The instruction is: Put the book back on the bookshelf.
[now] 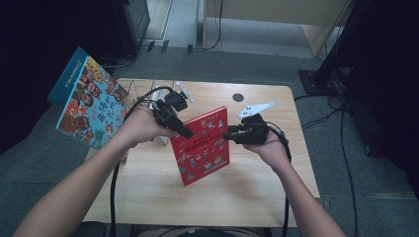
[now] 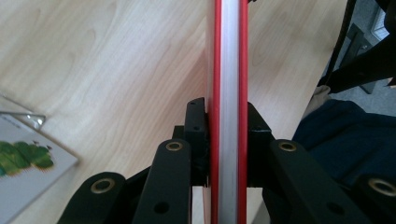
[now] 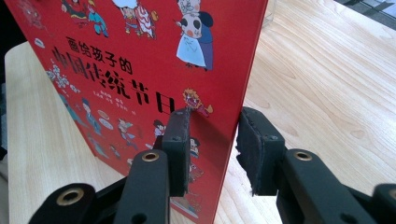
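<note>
A red picture book (image 1: 202, 145) with cartoon figures on its cover stands tilted over the middle of the wooden table (image 1: 247, 187). My left gripper (image 1: 185, 132) is at the book's upper left edge. In the left gripper view, that gripper (image 2: 227, 116) is shut on the red book (image 2: 229, 56), pads pressed on both covers with the white page edge between them. My right gripper (image 1: 230, 134) is at the book's right edge. In the right gripper view, its jaws (image 3: 212, 135) straddle the red book (image 3: 140, 70): one pad lies by the cover, the other stands slightly off.
A blue picture book (image 1: 86, 98) stands tilted at the table's left edge, beside a clear rack (image 1: 143, 91) at the back. A book with a green caterpillar (image 2: 28, 163) lies flat on the wood. Cables (image 1: 341, 128) run over the floor at the right.
</note>
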`<state>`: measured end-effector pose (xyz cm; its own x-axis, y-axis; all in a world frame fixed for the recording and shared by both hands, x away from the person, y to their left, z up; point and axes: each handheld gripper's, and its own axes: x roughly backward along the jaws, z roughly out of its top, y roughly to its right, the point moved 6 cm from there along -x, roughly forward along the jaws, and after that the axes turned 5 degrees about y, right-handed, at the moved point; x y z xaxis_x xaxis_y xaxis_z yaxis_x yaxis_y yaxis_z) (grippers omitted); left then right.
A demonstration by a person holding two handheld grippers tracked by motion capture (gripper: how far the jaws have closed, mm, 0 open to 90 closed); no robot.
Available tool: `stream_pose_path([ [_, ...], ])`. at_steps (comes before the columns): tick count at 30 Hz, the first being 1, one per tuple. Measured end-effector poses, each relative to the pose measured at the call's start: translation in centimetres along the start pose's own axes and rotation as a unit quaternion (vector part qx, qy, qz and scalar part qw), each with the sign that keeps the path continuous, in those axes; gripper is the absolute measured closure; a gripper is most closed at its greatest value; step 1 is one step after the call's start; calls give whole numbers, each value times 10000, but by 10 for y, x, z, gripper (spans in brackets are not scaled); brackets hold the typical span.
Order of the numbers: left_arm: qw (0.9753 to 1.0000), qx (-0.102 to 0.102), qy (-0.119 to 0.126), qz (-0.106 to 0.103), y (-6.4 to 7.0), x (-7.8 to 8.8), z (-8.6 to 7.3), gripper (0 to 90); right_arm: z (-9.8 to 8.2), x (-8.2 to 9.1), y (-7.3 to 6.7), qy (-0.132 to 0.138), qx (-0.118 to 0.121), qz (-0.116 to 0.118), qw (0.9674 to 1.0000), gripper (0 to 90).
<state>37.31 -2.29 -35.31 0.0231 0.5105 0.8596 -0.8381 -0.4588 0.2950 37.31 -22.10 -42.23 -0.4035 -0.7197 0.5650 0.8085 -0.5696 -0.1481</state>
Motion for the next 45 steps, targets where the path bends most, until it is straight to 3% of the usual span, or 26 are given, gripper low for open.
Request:
stream_pose_path([
  [6,9994,176,-287,-61,-4,-2,6,775,1,-1,0,11,-16,-42,10000,654],
  [16,9975,106,-694,-42,-2,-6,14,775,3,-3,0,13,19,-25,10000,649],
  [22,9968,156,-767,-137,-1,-11,17,769,5,-5,-3,2,115,19,9999,644],
  [28,9953,352,-860,-276,-5,-15,18,785,6,-9,-5,31,113,75,9999,625],
  [32,9936,457,-966,-352,-7,-14,16,791,4,-14,-8,96,145,118,9998,533],
  [37,9932,577,-923,-415,-12,-10,14,792,-3,-19,-9,163,373,117,9991,496],
  [43,9928,687,-904,-394,-16,0,13,791,-17,-20,-5,328,204,75,9992,437],
  [45,9927,741,-873,-388,-17,4,14,792,-23,-20,-5,449,267,70,9986,431],
])
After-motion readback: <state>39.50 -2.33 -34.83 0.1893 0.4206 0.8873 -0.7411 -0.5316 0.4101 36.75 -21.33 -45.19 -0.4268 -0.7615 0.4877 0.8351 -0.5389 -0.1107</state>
